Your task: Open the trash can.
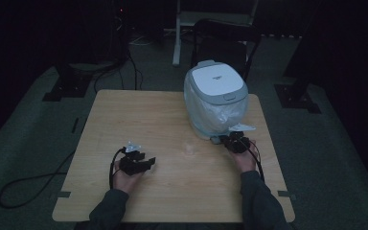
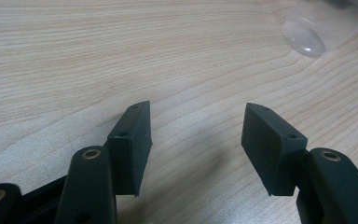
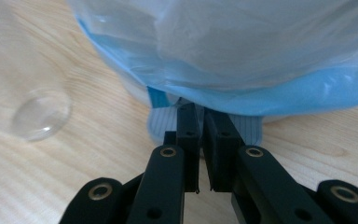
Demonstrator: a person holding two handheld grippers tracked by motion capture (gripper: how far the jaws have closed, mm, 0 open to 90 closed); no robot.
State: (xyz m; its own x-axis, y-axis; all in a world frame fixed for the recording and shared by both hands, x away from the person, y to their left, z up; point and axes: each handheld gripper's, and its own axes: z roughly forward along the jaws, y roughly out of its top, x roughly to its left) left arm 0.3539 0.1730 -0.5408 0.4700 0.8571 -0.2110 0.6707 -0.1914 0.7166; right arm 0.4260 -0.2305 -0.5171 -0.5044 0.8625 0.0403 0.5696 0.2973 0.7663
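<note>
Right at the bin's [image 1: 215, 98] base, a grey ribbed pedal [image 3: 163, 122] juts from under the plastic bag [image 3: 242, 51] that wraps the bin, and the right gripper [image 3: 200, 122] has its jaws pressed almost together over it; whether they actually pinch the pedal I cannot tell. The bin itself, white-lidded, stands on the table [image 1: 139, 115] at the far right part. Just left of the bin's foot a clear cup [image 3: 42, 114] lies on the wood; the left gripper view catches it too [image 2: 307, 28]. Well left of the bin, near the person's edge, the left gripper [image 2: 196, 128] rests low over bare wood with its jaws spread wide and nothing between them
</note>
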